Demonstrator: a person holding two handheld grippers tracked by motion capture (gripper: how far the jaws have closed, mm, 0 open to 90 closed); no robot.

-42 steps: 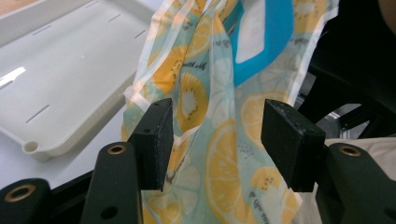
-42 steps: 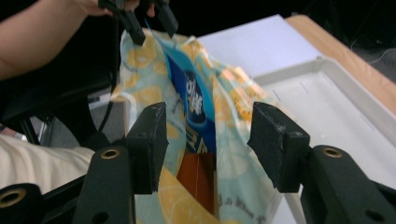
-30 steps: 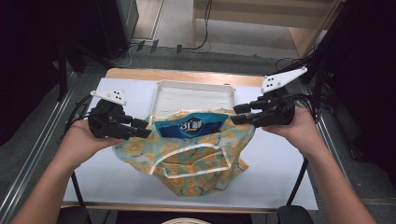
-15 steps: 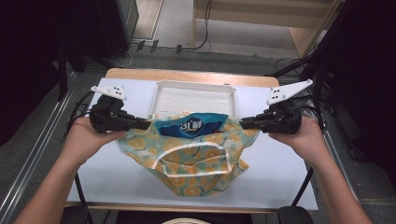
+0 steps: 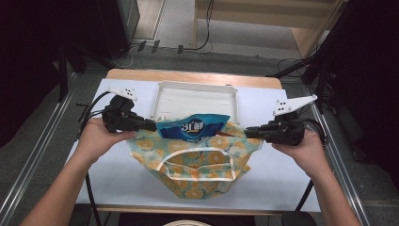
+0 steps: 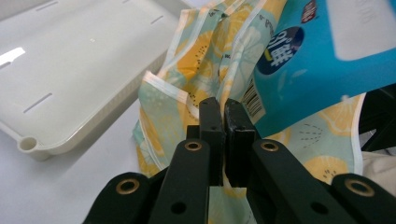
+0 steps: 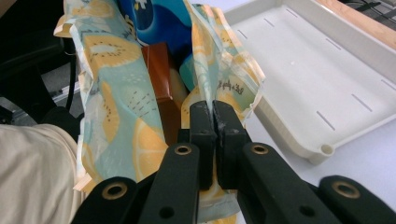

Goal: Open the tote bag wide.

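White tabletop (image 5: 117, 174) fills the middle of the high view, with a shallow cream tray (image 5: 197, 96) at its upper centre. Just below the tray lies a fruit-print cloth bag (image 5: 197, 162), a blue snack packet (image 5: 193, 128) poking from its mouth. The left gripper (image 5: 151, 125) pinches the bag's left edge; the right gripper (image 5: 250, 133) pinches its right edge, both clamped tight on fabric.

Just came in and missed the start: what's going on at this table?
A person holds a fruit-print cloth bag by its two sides, the left tongs and right tongs each shut on its fabric. A blue snack packet sticks out of the bag's mouth, just in front of a white plastic tray.
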